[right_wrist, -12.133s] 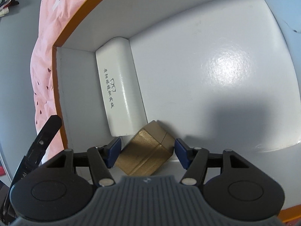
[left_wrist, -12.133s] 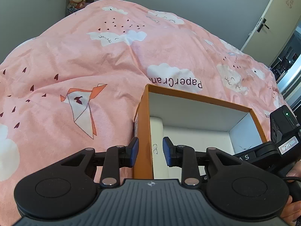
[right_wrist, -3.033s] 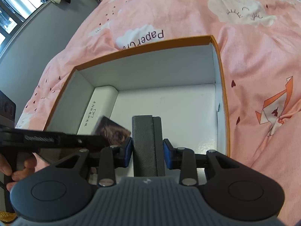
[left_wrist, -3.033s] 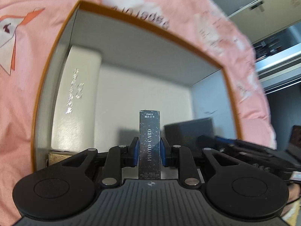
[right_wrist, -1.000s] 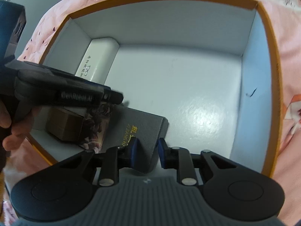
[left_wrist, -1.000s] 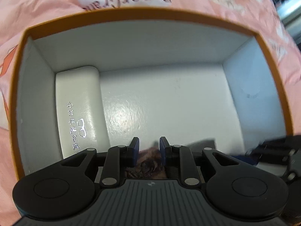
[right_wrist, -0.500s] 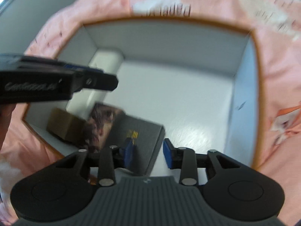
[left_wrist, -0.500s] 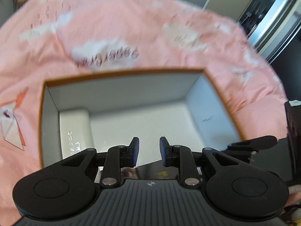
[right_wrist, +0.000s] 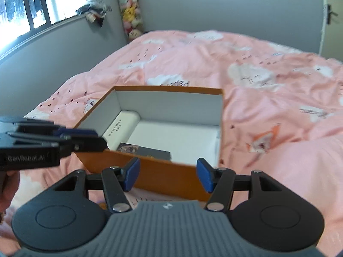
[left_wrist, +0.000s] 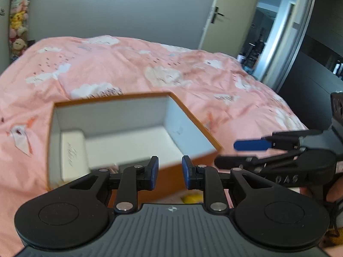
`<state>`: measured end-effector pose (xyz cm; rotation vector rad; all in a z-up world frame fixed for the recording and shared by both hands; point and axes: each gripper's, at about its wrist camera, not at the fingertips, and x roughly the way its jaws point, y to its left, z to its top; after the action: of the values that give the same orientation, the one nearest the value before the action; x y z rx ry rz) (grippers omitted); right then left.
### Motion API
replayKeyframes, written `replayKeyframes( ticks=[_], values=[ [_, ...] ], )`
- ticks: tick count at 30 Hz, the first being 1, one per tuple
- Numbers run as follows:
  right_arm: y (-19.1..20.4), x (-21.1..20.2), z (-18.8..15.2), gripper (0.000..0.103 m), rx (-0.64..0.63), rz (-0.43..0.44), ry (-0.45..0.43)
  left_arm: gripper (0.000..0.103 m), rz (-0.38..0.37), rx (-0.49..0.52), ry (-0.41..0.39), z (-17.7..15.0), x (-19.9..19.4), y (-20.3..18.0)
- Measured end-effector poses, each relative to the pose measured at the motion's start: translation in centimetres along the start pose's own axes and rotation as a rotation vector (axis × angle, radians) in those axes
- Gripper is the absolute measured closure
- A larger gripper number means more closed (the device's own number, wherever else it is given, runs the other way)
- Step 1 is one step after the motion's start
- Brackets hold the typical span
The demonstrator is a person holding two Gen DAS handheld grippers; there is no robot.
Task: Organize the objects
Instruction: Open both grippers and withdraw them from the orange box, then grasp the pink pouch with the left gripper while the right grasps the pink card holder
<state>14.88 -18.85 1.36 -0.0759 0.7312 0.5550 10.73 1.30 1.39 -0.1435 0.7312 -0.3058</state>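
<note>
1. Change since the earlier frames: both grippers, which a second before hung low over the box interior, had pulled back and up, so that the orange box now lay ahead of and below them on the pink bedcover. The dark flat case and the photo-card pack, earlier held between the pads, now lay inside the box.
2. Left gripper: jaws drawn in to their narrowest setting, a slim gap showing between the blue pads, nothing between them.
3. Right gripper: jaws had just been opening; they stood well apart, with nothing between them.
4. Step in hand, as judged: release completed and both tools retreating from the box, with four items already placed.
5. Next move, as judged: locating a further loose object. A yellow thing showed just below the box's near wall in the left view; what it was could not be told. The left gripper would need to open before any pick.
6. Contents, right view: a white glasses case lay along the left wall; the photo-card pack lay touching the dark flat case near the front wall. The gold box was hidden behind that wall.
7. Box appearance: orange outside, white inside, open-topped, sitting slightly tilted on the soft cover; its far half was bare floor.
8. Surroundings: a door stood behind the bed.
</note>
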Motion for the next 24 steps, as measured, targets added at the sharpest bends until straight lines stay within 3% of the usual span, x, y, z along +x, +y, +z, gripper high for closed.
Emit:
replayKeyframes(
  ticks=[3, 10, 12, 17, 20, 24],
  values=[
    [0.1, -1.6, -2.4, 0.041, -0.027, -0.031, -0.019, 0.077, -0.037, 0.052, 0.039, -2.1, 0.2, -1.5],
    [0.1, -2.4, -7.3, 0.045, -0.067, -0.118, 0.116, 0.077, -0.046, 0.180, 0.199, -5.7, 2.0, -5.1],
    [0.1, -2.2, -8.6, 0.051, -0.074, -0.151, 0.160, 0.077, -0.022, 0.230, 0.233, -6.4, 2.5, -5.9],
    [-0.7, -2.8, -10.5, 0.059, -0.074, -0.230, 0.198, 0.077, 0.016, 0.362, 0.231, -8.3, 3.2, -7.4],
    [-0.9, -2.9, -11.1, 0.063, -0.106, -0.277, 0.224, 0.077, -0.020, 0.405, 0.236, -8.9, 3.3, -7.8],
    [-0.6, -2.5, -12.3, 0.069, -0.131, -0.244, 0.295, 0.077, -0.030, 0.461, 0.222, -9.4, 3.9, -8.6]
  ],
)
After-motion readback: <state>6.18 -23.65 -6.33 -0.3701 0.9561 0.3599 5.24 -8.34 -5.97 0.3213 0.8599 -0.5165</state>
